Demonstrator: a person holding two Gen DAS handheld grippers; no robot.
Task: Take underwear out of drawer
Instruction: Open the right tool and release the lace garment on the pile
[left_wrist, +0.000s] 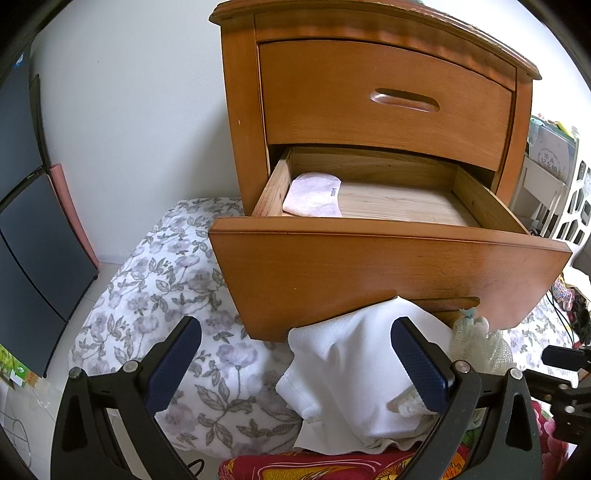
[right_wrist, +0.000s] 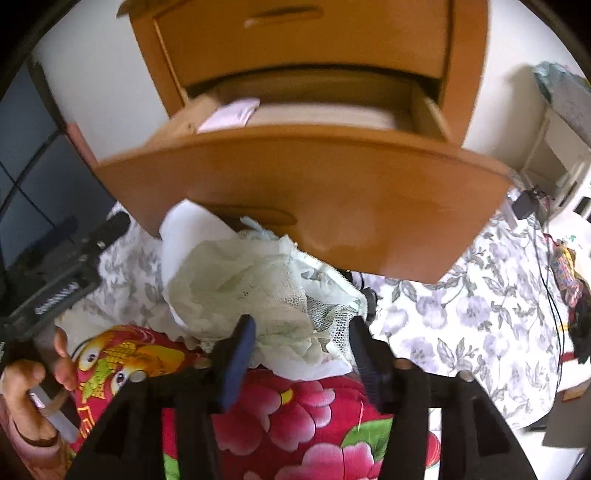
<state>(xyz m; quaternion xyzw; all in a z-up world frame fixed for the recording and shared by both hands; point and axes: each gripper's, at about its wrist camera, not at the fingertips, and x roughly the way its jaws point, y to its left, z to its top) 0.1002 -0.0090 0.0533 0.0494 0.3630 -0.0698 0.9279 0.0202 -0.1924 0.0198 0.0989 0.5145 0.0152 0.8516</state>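
The lower drawer (left_wrist: 388, 266) of a wooden nightstand (left_wrist: 369, 92) stands pulled out. A folded pink-white garment (left_wrist: 314, 195) lies in its back left corner, also visible as the pink-white garment (right_wrist: 229, 114) in the right wrist view. Below the drawer front, a white piece of underwear (left_wrist: 351, 373) and a pale green lace piece (right_wrist: 251, 288) lie heaped on the bed. My left gripper (left_wrist: 295, 325) is open wide, its right finger (left_wrist: 421, 365) against the white cloth. My right gripper (right_wrist: 301, 325) is open, with the lace piece lying loosely between its fingers.
Floral grey-white bedding (left_wrist: 166, 295) spreads under the drawer, and a red flowered quilt (right_wrist: 295, 413) lies nearest me. Dark panels (left_wrist: 33, 240) stand at the left. A white shelf (right_wrist: 554, 147) and cables (right_wrist: 546, 258) are at the right. A hand (right_wrist: 22, 387) holds the left gripper's handle.
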